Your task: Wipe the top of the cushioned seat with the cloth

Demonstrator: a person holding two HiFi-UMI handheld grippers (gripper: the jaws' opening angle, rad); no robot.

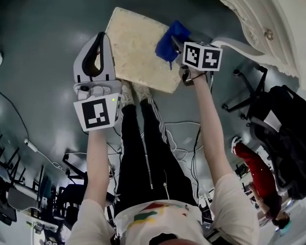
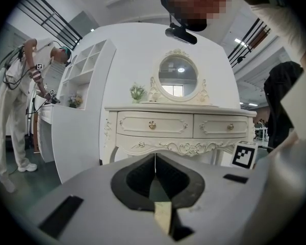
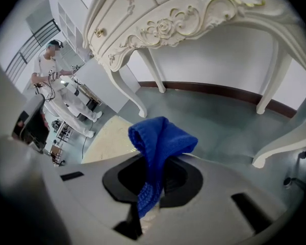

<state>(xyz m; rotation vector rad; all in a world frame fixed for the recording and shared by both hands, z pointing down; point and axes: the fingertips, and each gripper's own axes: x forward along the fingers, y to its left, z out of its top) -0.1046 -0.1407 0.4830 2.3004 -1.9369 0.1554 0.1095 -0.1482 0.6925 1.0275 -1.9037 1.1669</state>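
The right gripper (image 3: 152,162) has the blue cloth (image 3: 160,137) clamped at the right edge of the cushioned seat (image 1: 135,45); the left gripper (image 2: 155,163) is closed, empty, beside its left edge.

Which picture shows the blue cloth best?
The right gripper view: the cloth sits big and close, pinched between the jaws. The head view shows it small, at the seat's edge. The left gripper view doesn't show it.

A mock home corner inside a big work hall: an ornate white dressing table (image 2: 178,129) with oval mirror (image 2: 177,76) and a white shelf unit (image 2: 86,86) stand on bare grey-green floor (image 1: 35,45) (cables (image 1: 179,148) trail across it), with office chairs (image 1: 249,92) and another person (image 2: 13,106) handling marker-tagged gear nearby
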